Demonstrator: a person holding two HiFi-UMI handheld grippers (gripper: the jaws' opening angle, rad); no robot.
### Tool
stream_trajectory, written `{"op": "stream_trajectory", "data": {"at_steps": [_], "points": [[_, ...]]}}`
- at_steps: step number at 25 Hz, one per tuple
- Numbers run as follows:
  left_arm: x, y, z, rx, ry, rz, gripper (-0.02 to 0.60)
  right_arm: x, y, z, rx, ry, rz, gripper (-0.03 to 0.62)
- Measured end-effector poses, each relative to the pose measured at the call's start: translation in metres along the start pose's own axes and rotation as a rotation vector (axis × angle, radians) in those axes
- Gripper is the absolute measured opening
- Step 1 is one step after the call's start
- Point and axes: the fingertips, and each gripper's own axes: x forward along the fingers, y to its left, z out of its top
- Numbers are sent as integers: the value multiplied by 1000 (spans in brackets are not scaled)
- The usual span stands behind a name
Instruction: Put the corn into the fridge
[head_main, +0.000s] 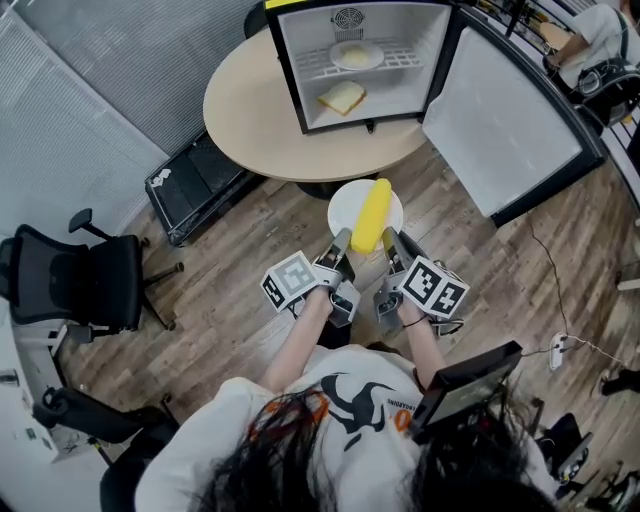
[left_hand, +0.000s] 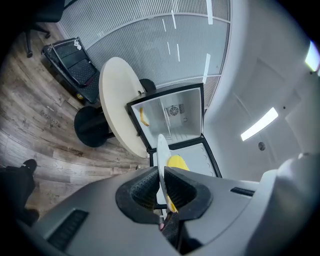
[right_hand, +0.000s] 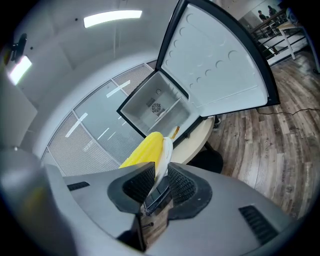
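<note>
A yellow ear of corn (head_main: 371, 215) lies on a white plate (head_main: 343, 208) held in the air in front of the round table. My left gripper (head_main: 341, 247) is shut on the plate's near left rim, my right gripper (head_main: 391, 248) on its near right rim. In the left gripper view the plate (left_hand: 162, 160) stands edge-on between the jaws with the corn (left_hand: 177, 164) behind it. In the right gripper view the corn (right_hand: 142, 151) lies along the plate (right_hand: 163, 156). The small fridge (head_main: 363, 60) stands open on the table, its door (head_main: 505, 125) swung right.
Inside the fridge a slice of bread (head_main: 342, 97) lies on the floor and a plate (head_main: 355, 55) sits on the wire shelf. The round beige table (head_main: 250, 115) stands ahead. A black office chair (head_main: 85, 280) stands left; a black case (head_main: 195, 185) lies by the table.
</note>
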Motion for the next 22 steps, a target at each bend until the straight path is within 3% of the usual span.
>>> {"op": "stream_trajectory", "data": {"at_steps": [12,22], "points": [[31,14,87,14,38,-7,29,83,30,10,10,-22,-35,80],[51,25,132,21,88,-31,29,125,44,16,18,-64,-68,80]]}}
